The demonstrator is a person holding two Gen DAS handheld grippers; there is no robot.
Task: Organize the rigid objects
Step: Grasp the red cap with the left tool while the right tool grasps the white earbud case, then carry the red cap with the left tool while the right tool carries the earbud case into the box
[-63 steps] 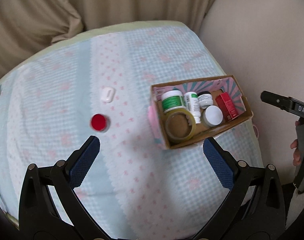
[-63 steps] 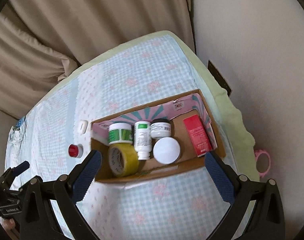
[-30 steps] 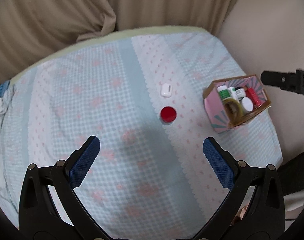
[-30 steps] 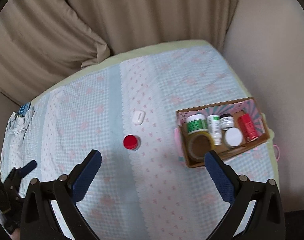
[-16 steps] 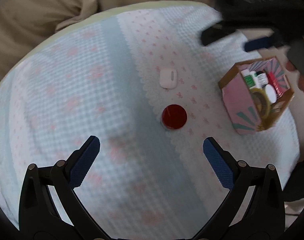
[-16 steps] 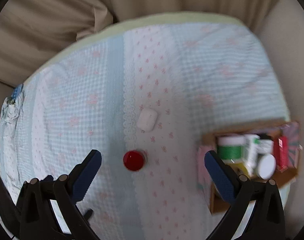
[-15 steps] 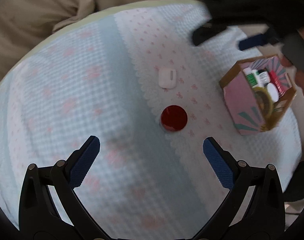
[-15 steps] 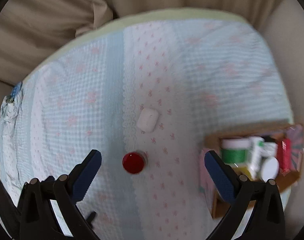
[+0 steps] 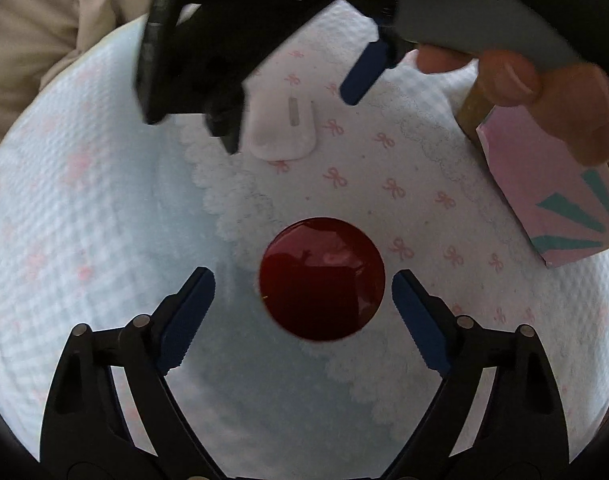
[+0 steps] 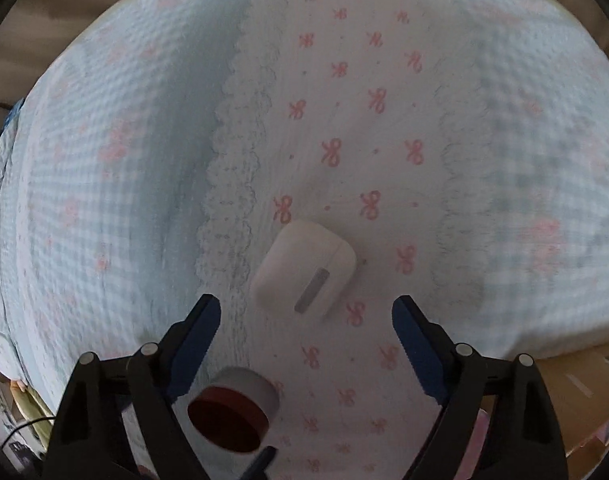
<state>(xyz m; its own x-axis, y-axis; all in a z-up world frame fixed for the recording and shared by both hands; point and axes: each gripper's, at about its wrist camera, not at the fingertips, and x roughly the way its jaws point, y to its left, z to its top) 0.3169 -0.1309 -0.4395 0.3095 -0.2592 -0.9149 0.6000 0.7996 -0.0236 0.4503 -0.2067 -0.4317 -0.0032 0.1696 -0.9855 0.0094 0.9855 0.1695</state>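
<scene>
A small jar with a red lid (image 9: 322, 278) stands on the checked bedspread, between the open fingers of my left gripper (image 9: 304, 316). It also shows in the right wrist view (image 10: 232, 410). A white earbud case (image 10: 304, 268) lies just ahead of my open right gripper (image 10: 306, 330). In the left wrist view the case (image 9: 282, 128) lies under the right gripper (image 9: 292, 110), whose fingers straddle it. Neither gripper touches anything.
A pink and teal cardboard box (image 9: 552, 196) stands to the right of the jar; its edge shows at the right wrist view's lower right (image 10: 584, 392). A beige curtain (image 9: 32, 28) hangs behind the bed.
Both grippers have dropped close to the bedspread. The left one has come down around the red-lidded jar, the right one over the white case. Both stay open.
</scene>
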